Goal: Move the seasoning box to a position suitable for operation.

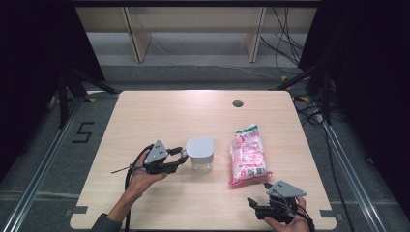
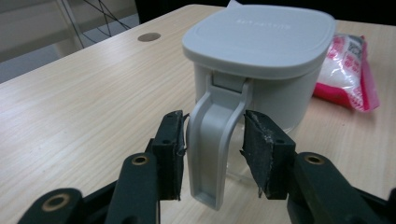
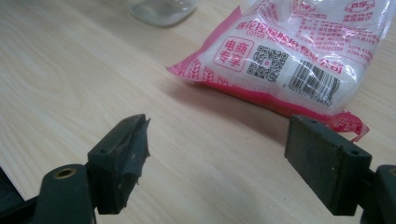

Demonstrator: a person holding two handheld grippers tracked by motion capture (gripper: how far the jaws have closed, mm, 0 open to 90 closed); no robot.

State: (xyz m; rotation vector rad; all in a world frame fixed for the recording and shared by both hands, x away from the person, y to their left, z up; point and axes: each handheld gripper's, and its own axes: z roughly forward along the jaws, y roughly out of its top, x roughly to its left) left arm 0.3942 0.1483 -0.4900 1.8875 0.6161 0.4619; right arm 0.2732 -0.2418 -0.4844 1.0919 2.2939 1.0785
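A clear container (image 1: 199, 150) with a grey square lid (image 2: 259, 39) stands at the table's middle. Its grey handle (image 2: 217, 140) hangs down the near side. My left gripper (image 1: 180, 157) reaches it from the left, and its two black jaws press on the handle's sides (image 2: 212, 154). A pink and white bag (image 1: 248, 154) with red print and a barcode lies flat to the right of the container (image 3: 289, 51). My right gripper (image 1: 256, 203) sits near the front right edge, just short of the bag's near end, jaws wide apart over bare wood (image 3: 217, 158).
The light wooden table (image 1: 159, 116) has a round cable hole (image 1: 237, 103) near its far edge. Cables lie on the floor at the back right (image 1: 290, 43). The container's clear base (image 3: 163, 9) shows at the top of the right gripper view.
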